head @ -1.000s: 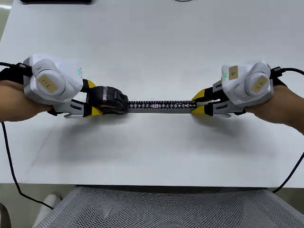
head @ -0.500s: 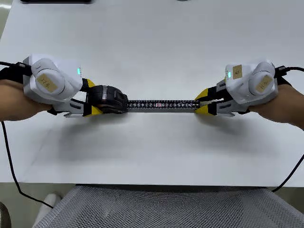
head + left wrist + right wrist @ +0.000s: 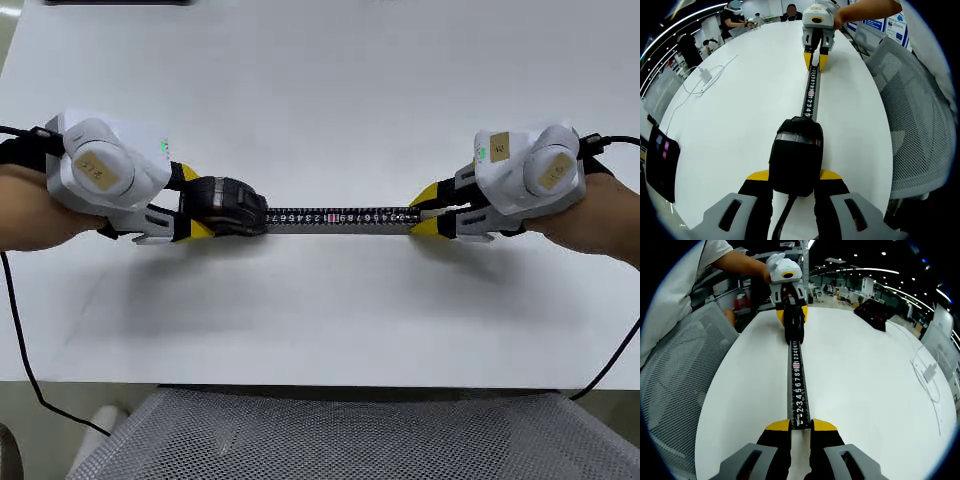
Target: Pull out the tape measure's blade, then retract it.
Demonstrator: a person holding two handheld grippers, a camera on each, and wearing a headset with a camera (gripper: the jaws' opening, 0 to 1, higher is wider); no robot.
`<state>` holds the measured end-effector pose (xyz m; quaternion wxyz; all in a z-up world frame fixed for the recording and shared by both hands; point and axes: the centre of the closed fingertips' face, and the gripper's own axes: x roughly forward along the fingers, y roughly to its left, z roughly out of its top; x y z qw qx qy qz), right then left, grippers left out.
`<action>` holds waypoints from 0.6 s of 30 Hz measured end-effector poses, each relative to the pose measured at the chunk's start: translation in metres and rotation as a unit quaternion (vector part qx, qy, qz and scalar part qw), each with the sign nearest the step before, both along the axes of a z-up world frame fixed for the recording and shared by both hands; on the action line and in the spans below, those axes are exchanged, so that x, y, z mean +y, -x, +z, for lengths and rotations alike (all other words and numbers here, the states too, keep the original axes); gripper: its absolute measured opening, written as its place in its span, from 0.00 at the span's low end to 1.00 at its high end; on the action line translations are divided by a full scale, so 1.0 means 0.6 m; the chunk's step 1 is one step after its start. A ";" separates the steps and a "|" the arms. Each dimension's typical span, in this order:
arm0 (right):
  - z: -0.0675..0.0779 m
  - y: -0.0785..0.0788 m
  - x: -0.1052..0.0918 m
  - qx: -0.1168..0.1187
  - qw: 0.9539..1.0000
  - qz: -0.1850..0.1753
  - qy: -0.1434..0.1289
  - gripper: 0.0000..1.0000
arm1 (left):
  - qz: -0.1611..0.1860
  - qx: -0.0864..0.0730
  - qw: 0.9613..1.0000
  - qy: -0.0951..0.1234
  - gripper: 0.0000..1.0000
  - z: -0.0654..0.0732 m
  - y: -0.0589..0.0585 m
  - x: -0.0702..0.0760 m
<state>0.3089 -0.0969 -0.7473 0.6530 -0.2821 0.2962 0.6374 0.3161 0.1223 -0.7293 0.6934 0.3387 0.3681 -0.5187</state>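
one tape measure (image 3: 228, 206), two tools (image 3: 197, 203) (image 3: 423, 211)

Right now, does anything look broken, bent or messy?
Nothing stands out. The left gripper holds the tape measure's case, the right gripper pinches the tip of the blade, and it runs straight, unkinked, between them over the white table.

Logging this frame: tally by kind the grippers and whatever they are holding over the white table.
grippers: 2, the left gripper and the right gripper
tape measure: 1, its case clamped by the left gripper, its blade end pinched by the right gripper
total: 3
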 end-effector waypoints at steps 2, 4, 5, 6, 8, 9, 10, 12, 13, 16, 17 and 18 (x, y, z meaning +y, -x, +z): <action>0.001 -0.001 0.001 -0.001 1.000 0.001 0.000 0.09 | 0.000 0.000 1.000 0.000 0.26 0.000 0.000 0.000; 0.001 -0.002 0.001 -0.001 1.000 0.000 0.000 0.09 | 0.001 0.000 1.000 0.000 0.26 0.000 0.000 0.000; 0.001 -0.003 0.001 0.000 1.000 0.000 0.000 0.09 | 0.001 0.000 1.000 0.000 0.26 0.000 0.000 0.000; 0.001 -0.003 0.001 -0.001 1.000 0.000 0.000 0.09 | 0.001 0.001 1.000 0.000 0.26 0.000 0.000 0.000; 0.001 -0.003 0.001 0.000 1.000 0.000 0.000 0.09 | 0.001 0.001 1.000 0.001 0.26 0.000 0.000 0.000; 0.001 -0.003 0.001 0.000 1.000 0.000 0.000 0.09 | 0.000 0.001 1.000 0.001 0.26 0.000 0.001 0.000; 0.001 -0.003 0.001 0.001 1.000 0.000 0.000 0.09 | 0.000 0.001 1.000 0.001 0.26 0.000 0.001 0.000; 0.000 -0.004 0.001 0.001 1.000 0.001 0.000 0.09 | 0.000 0.001 1.000 0.001 0.26 0.000 0.001 0.001; -0.001 -0.004 0.000 0.001 1.000 0.001 0.003 0.09 | 0.000 0.001 1.000 0.000 0.26 0.000 0.001 0.001; -0.003 -0.008 -0.012 0.001 1.000 -0.004 0.005 0.09 | 0.001 0.001 1.000 0.001 0.26 0.000 0.000 -0.001; -0.002 -0.007 -0.015 0.002 1.000 -0.006 0.005 0.09 | 0.001 0.001 1.000 0.001 0.26 0.000 0.000 -0.001; -0.002 -0.006 -0.016 0.001 1.000 -0.005 0.005 0.09 | 0.001 0.001 1.000 0.002 0.26 0.000 0.000 -0.001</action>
